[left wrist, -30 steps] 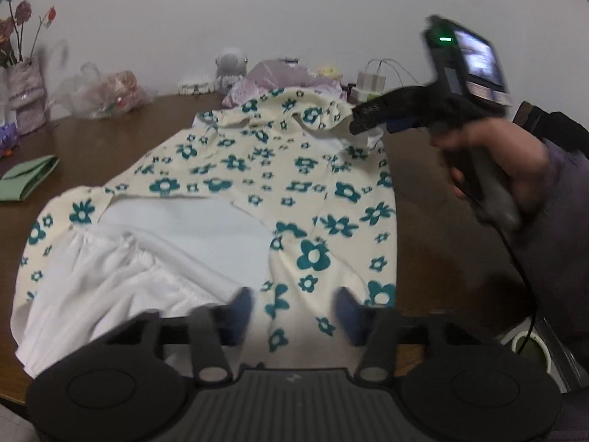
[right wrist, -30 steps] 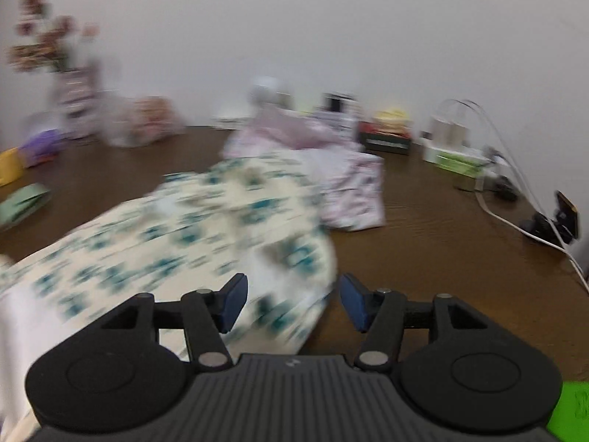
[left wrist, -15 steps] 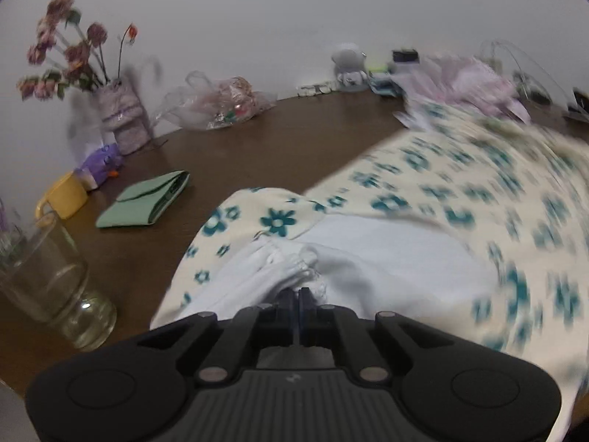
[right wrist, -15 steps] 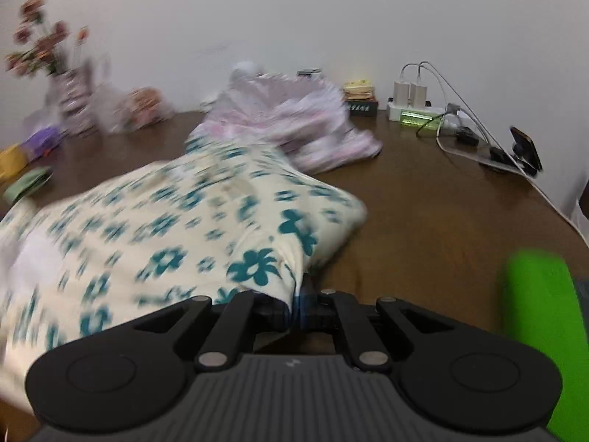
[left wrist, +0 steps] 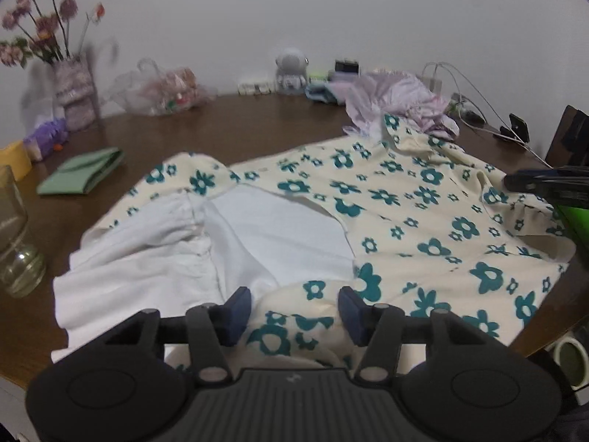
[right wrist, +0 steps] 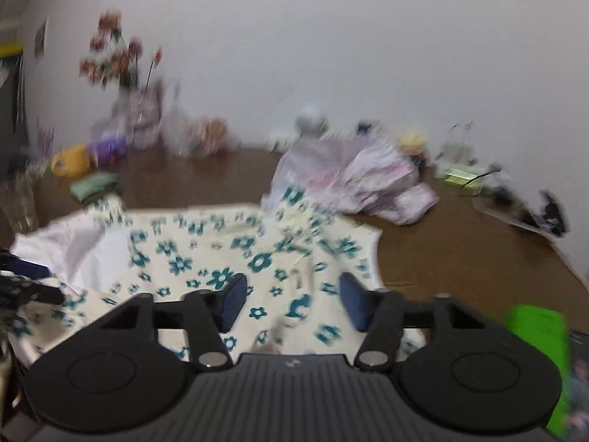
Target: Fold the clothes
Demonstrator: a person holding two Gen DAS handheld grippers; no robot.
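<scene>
Floral garment (left wrist: pixel 405 213) lies loose between both grippers' opening fingers (left wrist: pixel 237 309), ungripped.

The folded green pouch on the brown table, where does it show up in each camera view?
Left wrist: folded green pouch at left of middle, beside the cream floral garment.
Right wrist: same pouch, blurred, far left, beyond the garment.
Shared landmark: vase of dried flowers against the wall.

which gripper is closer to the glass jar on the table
Left. The left gripper is over the white lining at the garment's near edge, on the glass jar's side. The right gripper is over the garment's far flowered side, jaws opening on both.
</scene>
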